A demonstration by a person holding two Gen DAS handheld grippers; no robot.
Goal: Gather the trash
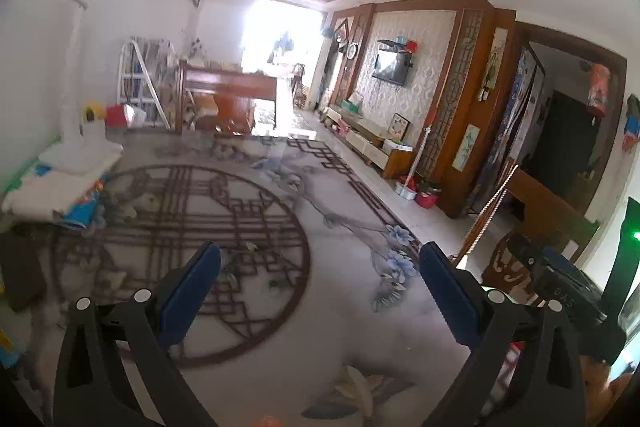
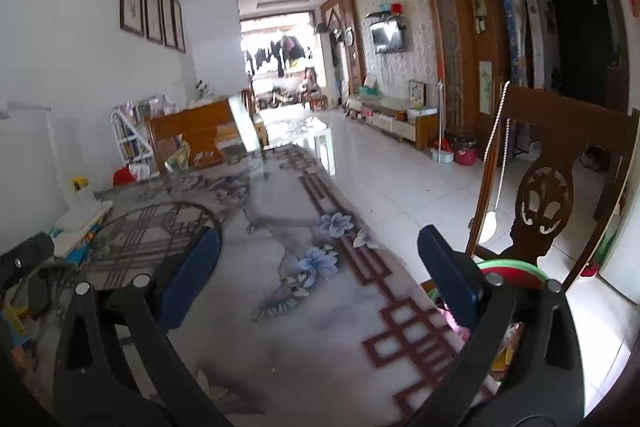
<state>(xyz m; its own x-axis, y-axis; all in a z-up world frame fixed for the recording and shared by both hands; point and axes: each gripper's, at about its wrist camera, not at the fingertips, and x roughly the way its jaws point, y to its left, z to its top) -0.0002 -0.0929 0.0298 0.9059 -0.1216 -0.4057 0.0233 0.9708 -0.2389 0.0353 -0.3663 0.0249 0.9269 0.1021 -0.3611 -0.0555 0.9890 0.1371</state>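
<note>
- Left wrist view: the left claw (image 1: 320, 279) stands wide, its blue pads (image 1: 192, 291) far apart with nothing between them, only the patterned bench top (image 1: 280, 327) showing below.
- The bench surface is pale grey and glossy, printed with a dark round lattice motif (image 1: 192, 251) and blue flowers (image 1: 398, 255).
- At the bench's left edge lies a stack of folded white cloth and coloured papers (image 1: 60, 187), with a white stand (image 1: 86, 131) bearing something yellow behind it.
- To the right of the right finger, part of the other claw's black body (image 1: 560, 287) shows, in front of a carved wooden chair back (image 1: 504, 267).
- Right wrist view: the right claw (image 2: 319, 263) is also spread wide and empty, hovering over the bench (image 2: 320, 347) near its red fret-pattern border (image 2: 400, 327).
- Just beside and below the right finger, off the bench's edge, sits a bin with a green rim (image 2: 516, 265); pink and yellowish trash (image 2: 504, 343) is visible inside it, partly hidden by the claw.
- Behind the bin stands the carved chair back (image 2: 546, 199), with a beaded cord (image 2: 496, 147) hanging beside it.
- Farther out: white tiled floor (image 2: 380, 167), a low TV cabinet (image 2: 396, 121) under a wall-mounted television (image 2: 387, 34), four framed pictures (image 2: 152, 7) on the left wall, and a bright balcony with hanging laundry (image 2: 280, 51) at the far end.
- No loose trash can be made out on the bench; the blur leaves small items uncertain.
</note>
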